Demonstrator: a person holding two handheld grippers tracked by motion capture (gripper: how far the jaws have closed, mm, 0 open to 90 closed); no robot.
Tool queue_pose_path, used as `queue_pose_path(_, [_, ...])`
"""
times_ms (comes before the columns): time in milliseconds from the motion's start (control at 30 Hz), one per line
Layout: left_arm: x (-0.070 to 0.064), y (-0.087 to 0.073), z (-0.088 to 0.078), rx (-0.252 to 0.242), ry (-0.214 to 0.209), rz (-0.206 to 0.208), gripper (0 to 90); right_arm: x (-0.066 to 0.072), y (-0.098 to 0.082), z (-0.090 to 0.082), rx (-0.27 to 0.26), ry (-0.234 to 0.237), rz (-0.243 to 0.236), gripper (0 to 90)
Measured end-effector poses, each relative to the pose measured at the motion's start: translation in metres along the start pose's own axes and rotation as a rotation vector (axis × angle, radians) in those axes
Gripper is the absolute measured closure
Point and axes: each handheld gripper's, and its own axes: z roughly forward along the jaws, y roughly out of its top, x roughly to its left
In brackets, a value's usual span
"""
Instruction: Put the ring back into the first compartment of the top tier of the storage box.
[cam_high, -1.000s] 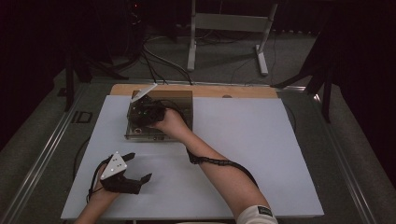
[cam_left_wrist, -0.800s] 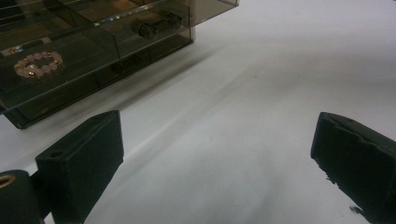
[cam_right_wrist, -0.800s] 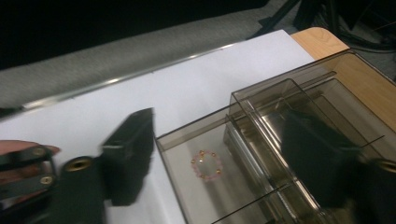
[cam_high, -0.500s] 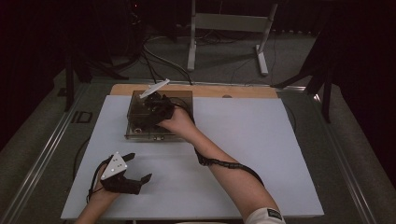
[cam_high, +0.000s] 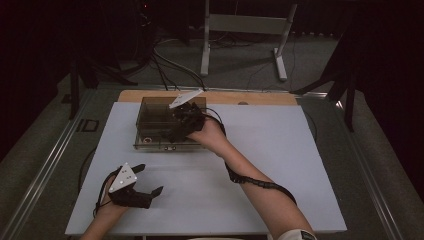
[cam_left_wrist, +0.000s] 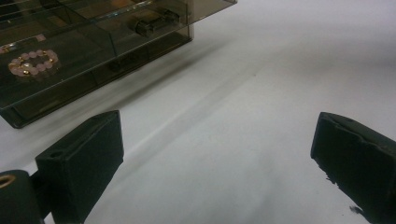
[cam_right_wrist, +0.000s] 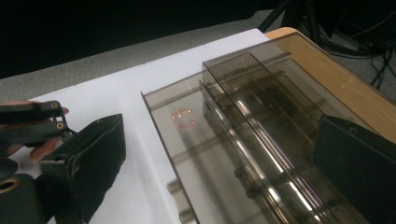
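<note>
Resting near the bench's near-left corner, the left claw (cam_high: 150, 181) lies on the white bench (cam_high: 310, 165) with its jaws spread wide and nothing between them; in the left gripper view only bare white surface lies between its two black pads. Farther back, toward the far-left part of the bench, sits the smoky clear organiser box (cam_high: 150, 116), its back edge close to the wooden strip (cam_high: 260, 97) along the bench's far edge. A small bead bracelet (cam_left_wrist: 32, 63) lies inside the box, in the compartment at its near-left corner, and shows in the right gripper view as a pale ring (cam_right_wrist: 184, 118) under the tinted plastic. Over the right half of the box hangs the right claw (cam_high: 176, 131); its jaws have just been opening and now stand wide, with nothing gripped between them, only the box's ribbed top below.
</note>
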Motion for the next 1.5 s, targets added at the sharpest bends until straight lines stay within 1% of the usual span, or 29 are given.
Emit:
queue_pose_path(133, [0.0, 0.0, 0.0, 0.0, -0.001, 0.002, 4.2, -0.003, -0.008, -0.014, -0.014, -0.021, 0.003, 2.9])
queue_pose_path(300, [0.0, 0.0, 0.0, -0.001, -0.003, 0.001, 4.2, -0.008, -0.02, -0.029, -0.039, -0.041, 0.026, 3.0])
queue_pose_path(367, [-0.001, 0.0, 0.0, 0.0, -0.003, 0.002, 4.3, -0.009, -0.026, -0.033, -0.043, -0.043, 0.032, 3.0])
queue_pose_path(533, [-0.001, 0.0, 0.001, 0.0, -0.002, 0.003, 4.3, -0.013, -0.039, -0.044, -0.037, -0.065, 0.039, 3.0])
queue_pose_path(667, [-0.001, 0.0, 0.001, 0.002, -0.002, 0.002, 4.2, -0.016, -0.052, -0.054, -0.051, -0.08, 0.06, 3.0])
queue_pose_path(767, [-0.001, 0.0, 0.001, 0.002, -0.003, 0.001, 4.2, -0.018, -0.062, -0.061, -0.053, -0.096, 0.066, 3.0])
queue_pose_path(833, [-0.001, 0.0, 0.001, 0.0, -0.001, 0.0, 4.2, -0.018, -0.07, -0.064, -0.052, -0.105, 0.066, 3.0])
queue_pose_path(900, [-0.001, 0.0, 0.0, 0.0, 0.0, 0.002, 4.3, -0.019, -0.077, -0.068, -0.047, -0.104, 0.076, 3.0])
queue_pose_path(967, [-0.002, 0.0, 0.0, -0.001, -0.001, 0.005, 4.2, -0.02, -0.086, -0.072, -0.035, -0.11, 0.078, 3.0])
queue_pose_path(1100, [-0.002, 0.0, 0.001, 0.002, -0.001, 0.002, 4.2, -0.021, -0.099, -0.078, -0.025, -0.116, 0.085, 3.0])
queue_pose_path(1133, [-0.002, 0.0, 0.001, 0.002, -0.001, 0.002, 4.2, -0.021, -0.099, -0.078, -0.025, -0.116, 0.085, 3.0])
queue_pose_path(1200, [-0.001, 0.0, 0.001, 0.002, 0.001, 0.002, 4.2, -0.021, -0.109, -0.082, -0.029, -0.118, 0.093, 3.0])
queue_pose_path(1500, [-0.001, 0.0, 0.001, 0.004, 0.0, 0.0, 4.2, -0.021, -0.135, -0.093, -0.059, -0.136, 0.116, 3.0])
